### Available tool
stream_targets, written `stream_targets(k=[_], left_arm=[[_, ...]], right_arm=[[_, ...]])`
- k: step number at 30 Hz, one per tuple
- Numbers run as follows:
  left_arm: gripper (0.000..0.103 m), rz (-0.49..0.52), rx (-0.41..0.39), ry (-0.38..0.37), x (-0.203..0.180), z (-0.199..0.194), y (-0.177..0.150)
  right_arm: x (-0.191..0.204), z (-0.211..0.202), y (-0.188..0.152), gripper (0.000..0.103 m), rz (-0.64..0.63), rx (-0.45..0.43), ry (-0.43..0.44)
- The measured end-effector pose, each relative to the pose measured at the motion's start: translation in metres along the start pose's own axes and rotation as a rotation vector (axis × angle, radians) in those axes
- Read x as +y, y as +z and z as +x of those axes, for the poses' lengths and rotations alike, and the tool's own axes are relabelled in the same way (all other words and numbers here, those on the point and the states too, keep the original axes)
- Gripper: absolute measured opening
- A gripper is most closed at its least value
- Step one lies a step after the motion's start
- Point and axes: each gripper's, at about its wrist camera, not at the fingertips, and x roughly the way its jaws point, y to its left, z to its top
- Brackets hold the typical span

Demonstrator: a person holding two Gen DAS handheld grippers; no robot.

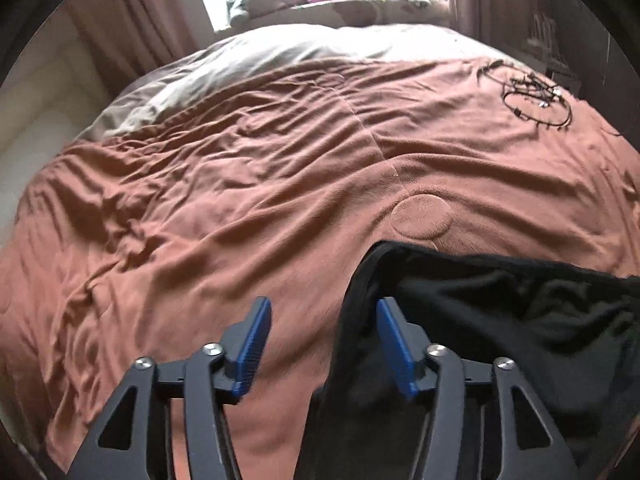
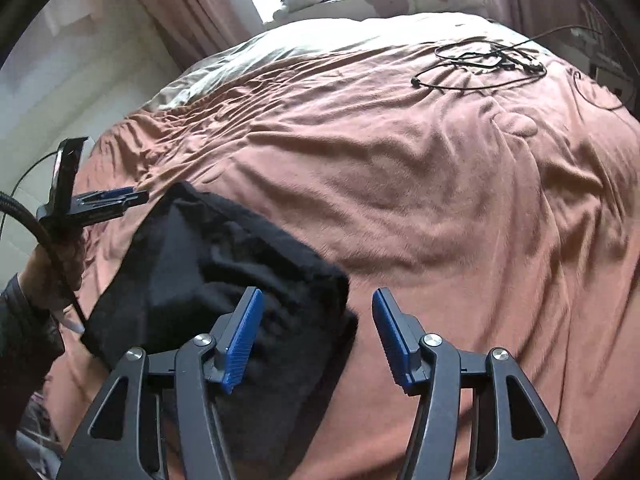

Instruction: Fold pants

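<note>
Near edge of bed: black pants (image 2: 224, 276) laid as folded bundle on rust-brown blanket (image 2: 440, 208), long axis running far-left to near-right in right wrist view. Left gripper (image 1: 324, 344) seen parted, nothing pinched; pants edge draped just beside its right finger. Right gripper (image 2: 316, 336) likewise parted and empty, bundle's near-right corner lying under its left finger. Both judged equally near. Cable tangle (image 2: 484, 64) well apart, far right; no obstruction noted.

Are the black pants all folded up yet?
Nearly. The black pants lie in a folded bundle on the brown blanket. Nothing is in hand: left gripper and right gripper are both open. Maybe one more fold or some smoothing remains.
</note>
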Motion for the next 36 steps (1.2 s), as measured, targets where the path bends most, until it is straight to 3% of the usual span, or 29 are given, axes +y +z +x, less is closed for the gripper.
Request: stream_targets(k=[3, 7, 10, 18, 28, 36], left_arm=[[0.062, -0.016, -0.002, -0.014, 0.006, -0.022, -0.013], [0.065, -0.039, 0.004, -0.02, 0.012, -0.049, -0.031], [0.073, -0.047, -0.015, -0.025, 0.012, -0.069, -0.044], [0.073, -0.098, -0.015, -0.067, 0.01, -0.102, -0.083], [0.073, -0.168, -0.002, -0.106, 0.013, -0.119, -0.127], [0.073, -0.258, 0.023, -0.11, 0.031, -0.107, -0.167]], right_arm=[[-0.003, -0.012, -0.007, 0.055, 0.026, 0.003, 0.02], [-0.001, -0.029, -0.019, 0.066, 0.044, 0.014, 0.047], [0.001, -0.038, -0.027, 0.067, 0.051, 0.021, 0.071], [-0.002, -0.046, -0.044, 0.067, 0.121, 0.068, 0.142], [-0.022, -0.031, -0.064, 0.067, 0.306, 0.124, 0.256], [-0.052, 0.004, -0.073, 0.067, 0.435, 0.135, 0.339]])
